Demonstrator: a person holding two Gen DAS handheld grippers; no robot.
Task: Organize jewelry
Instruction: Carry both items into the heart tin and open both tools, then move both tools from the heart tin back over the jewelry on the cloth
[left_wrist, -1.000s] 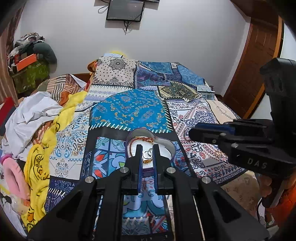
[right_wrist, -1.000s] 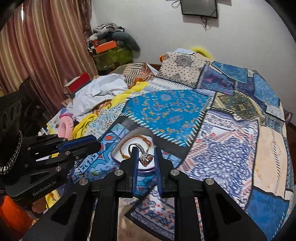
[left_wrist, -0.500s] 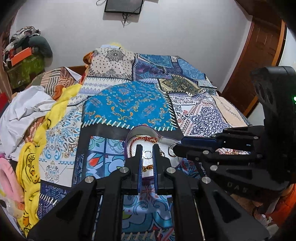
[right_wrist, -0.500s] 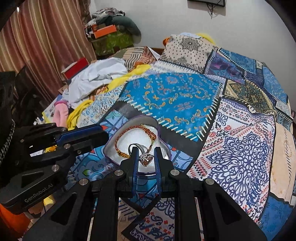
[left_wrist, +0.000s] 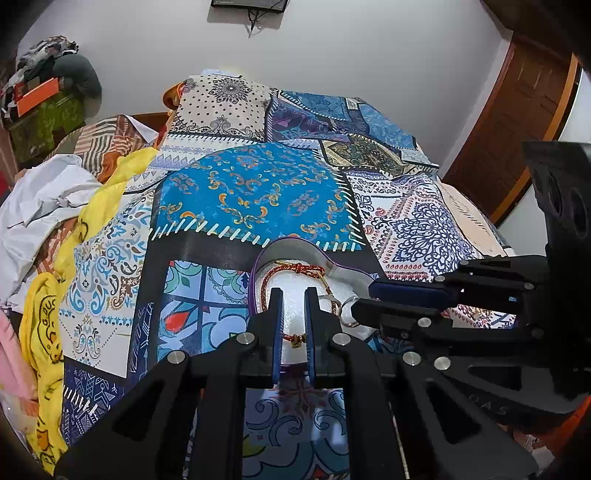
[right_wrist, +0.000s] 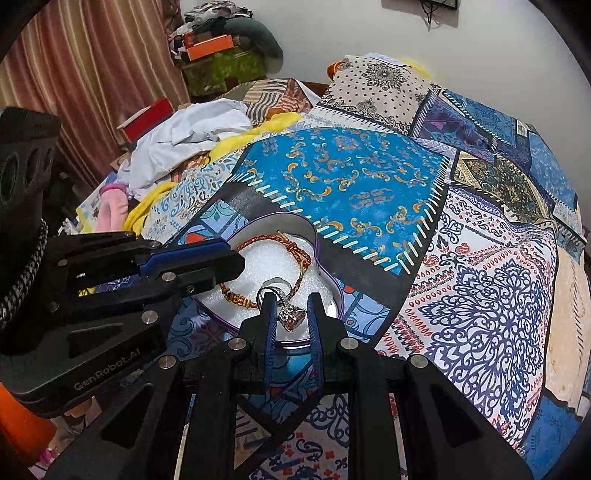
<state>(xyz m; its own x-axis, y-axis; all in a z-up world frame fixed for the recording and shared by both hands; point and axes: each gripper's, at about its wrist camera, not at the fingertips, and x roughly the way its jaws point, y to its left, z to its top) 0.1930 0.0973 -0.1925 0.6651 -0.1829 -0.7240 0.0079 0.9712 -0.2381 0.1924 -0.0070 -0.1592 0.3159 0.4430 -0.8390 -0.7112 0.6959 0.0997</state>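
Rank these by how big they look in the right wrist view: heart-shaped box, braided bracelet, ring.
1. heart-shaped box
2. braided bracelet, lying inside the box
3. ring, held between the right gripper fingers; it sits nearest the camera yet looks smallest.

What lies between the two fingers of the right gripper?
In the right wrist view, a silver ring with a large stone sits between the fingers of the right gripper, above the white heart-shaped box.

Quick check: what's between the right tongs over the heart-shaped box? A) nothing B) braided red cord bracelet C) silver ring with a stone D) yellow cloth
C: in the right wrist view the silver ring sits between the right tongs, above the heart-shaped box; the cord bracelet lies in the box.
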